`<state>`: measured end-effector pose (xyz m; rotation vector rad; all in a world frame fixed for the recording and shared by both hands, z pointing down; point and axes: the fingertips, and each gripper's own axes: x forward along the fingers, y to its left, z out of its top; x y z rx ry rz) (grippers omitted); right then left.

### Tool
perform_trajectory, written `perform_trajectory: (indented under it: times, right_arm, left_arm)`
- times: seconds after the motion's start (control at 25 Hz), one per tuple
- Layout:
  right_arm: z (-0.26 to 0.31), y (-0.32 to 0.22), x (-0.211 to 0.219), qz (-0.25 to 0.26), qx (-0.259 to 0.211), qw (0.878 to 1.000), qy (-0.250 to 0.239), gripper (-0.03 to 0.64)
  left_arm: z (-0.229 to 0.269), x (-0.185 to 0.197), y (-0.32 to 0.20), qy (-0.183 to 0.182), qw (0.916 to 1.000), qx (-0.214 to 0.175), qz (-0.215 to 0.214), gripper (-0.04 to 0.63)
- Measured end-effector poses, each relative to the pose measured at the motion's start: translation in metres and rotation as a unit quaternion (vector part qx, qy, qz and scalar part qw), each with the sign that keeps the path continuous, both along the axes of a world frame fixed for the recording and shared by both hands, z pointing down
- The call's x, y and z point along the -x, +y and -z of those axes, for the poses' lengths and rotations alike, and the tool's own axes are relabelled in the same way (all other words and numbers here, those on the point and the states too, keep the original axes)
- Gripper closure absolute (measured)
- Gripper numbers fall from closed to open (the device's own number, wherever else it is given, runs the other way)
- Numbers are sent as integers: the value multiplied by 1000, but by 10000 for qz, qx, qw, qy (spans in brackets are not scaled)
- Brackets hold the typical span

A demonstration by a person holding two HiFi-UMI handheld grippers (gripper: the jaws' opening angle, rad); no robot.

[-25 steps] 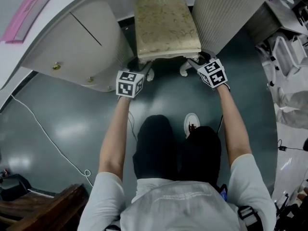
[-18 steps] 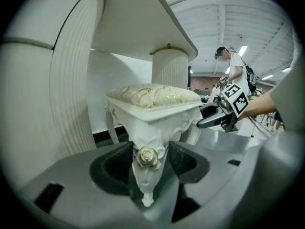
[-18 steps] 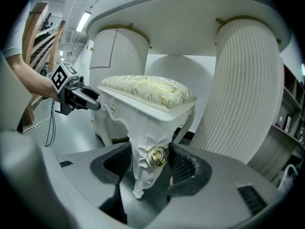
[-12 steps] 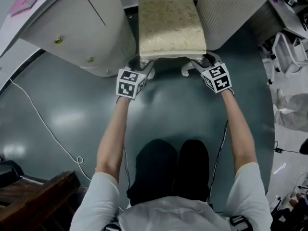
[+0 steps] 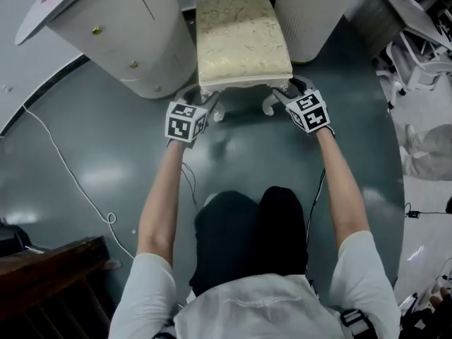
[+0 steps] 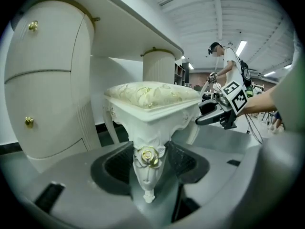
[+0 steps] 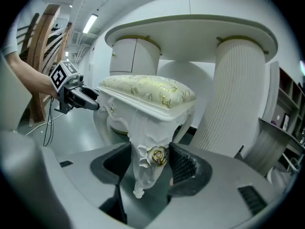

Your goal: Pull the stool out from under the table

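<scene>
The left claw [image 6: 148, 162], its jaws just tightened a touch, clamps one carved front leg of the stool [image 5: 242, 41]. The right claw [image 7: 153, 161] clamps the other. The person has stepped back and the stool has slid along with them. Its seat now stands almost clear, between the two pedestals of the bench [image 5: 106, 27]. The pull looks nearly done. The marker cubes [image 5: 186, 121] show only black-and-white squares, and I can read no writing.

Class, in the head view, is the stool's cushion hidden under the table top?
No, the cushion shows uncovered, in the open between the drawer pedestal and the ribbed pedestal.
</scene>
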<state>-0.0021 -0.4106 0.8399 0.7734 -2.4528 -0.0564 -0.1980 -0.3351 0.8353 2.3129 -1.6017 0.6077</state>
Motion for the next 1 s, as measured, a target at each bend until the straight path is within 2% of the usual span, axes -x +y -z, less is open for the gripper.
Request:
perform_trajectory:
  times: [0.48, 0.72, 1.0]
  right_arm:
    - [-6, 96, -50, 112, 114, 9998, 109, 357]
    - [-9, 139, -69, 372, 280, 9989, 106, 360]
    - [-6, 172, -87, 386, 200, 9990, -128, 364]
  left_arm:
    - [-5, -53, 103, 219, 9997, 73, 74, 365]
    - [-7, -66, 149, 704, 9972, 215, -140, 390]
    - [-6, -83, 180, 540, 9983, 135, -152, 393]
